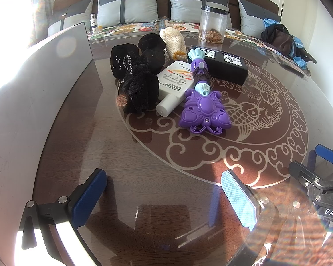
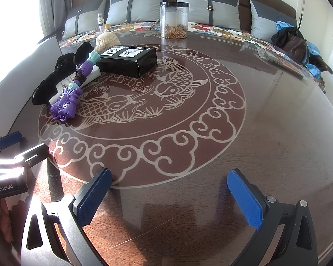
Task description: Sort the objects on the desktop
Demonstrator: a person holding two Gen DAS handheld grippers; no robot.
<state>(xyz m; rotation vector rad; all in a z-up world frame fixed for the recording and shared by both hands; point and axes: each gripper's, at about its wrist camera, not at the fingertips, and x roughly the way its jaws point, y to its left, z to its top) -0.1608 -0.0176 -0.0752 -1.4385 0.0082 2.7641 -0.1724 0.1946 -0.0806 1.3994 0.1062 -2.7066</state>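
Left gripper (image 1: 164, 197) and right gripper (image 2: 169, 196) jaws wide, empty; purple toy (image 1: 203, 108) apparently overlapping sunscreen tube (image 1: 174, 84)

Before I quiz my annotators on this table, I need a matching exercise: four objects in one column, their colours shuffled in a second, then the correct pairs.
Objects:
1. box
2. butterfly toy
3. sunscreen tube
4. knitted pouch

Colours:
A. cream
B. purple
C. black
D. white

Pairs: 1-C, 2-B, 3-D, 4-A
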